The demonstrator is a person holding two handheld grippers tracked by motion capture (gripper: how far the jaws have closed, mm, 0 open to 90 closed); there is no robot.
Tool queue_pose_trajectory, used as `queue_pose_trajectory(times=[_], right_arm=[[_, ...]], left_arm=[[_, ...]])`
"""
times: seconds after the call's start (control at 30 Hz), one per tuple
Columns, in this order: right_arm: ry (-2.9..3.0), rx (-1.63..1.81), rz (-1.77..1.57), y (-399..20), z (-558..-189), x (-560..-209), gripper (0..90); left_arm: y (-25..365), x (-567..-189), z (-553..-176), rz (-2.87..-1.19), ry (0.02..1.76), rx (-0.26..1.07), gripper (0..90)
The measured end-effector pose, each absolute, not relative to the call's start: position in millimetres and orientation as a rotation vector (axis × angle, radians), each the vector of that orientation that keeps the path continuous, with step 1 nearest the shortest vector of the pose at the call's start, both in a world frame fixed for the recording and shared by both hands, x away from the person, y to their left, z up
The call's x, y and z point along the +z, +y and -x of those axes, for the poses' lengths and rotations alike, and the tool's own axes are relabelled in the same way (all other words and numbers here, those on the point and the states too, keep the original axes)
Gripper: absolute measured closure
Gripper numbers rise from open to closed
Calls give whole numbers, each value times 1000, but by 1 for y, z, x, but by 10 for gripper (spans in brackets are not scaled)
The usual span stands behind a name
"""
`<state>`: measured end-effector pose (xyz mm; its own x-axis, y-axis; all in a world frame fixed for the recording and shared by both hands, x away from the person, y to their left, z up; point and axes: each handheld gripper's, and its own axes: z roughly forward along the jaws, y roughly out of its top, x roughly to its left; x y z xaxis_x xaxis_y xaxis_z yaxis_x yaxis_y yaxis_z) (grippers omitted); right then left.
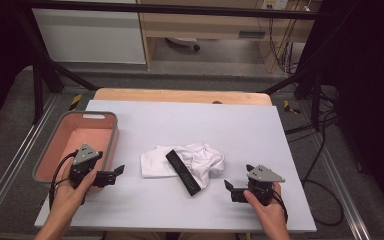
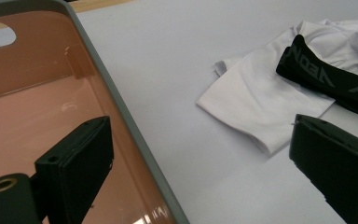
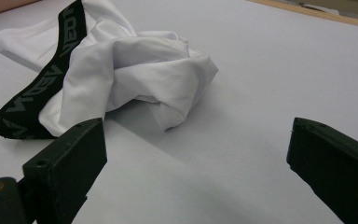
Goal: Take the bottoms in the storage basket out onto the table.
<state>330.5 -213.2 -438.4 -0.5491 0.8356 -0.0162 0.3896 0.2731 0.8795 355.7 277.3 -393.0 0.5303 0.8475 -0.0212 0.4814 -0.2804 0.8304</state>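
While jaws gape, bin point(image 1: 111, 131) holds nothing.

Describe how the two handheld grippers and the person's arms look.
Both the left gripper and right gripper are black, each with two blocky black jaws and a grey three-cornered plate on top. A black cable trails from each. The person's forearms are bare, with no sleeves in the high view.

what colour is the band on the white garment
Black band with grey lettering, clearest in the right gripper view.
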Motion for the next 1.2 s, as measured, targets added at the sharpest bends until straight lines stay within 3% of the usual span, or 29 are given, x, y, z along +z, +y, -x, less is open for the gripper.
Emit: queue_pose_trajectory(times=[1.2], right_arm=[[2085, 1214, -1099, -212, -331, -440, 50]], left_arm=[[283, -396, -336, -1931, 1065, 587, 65]])
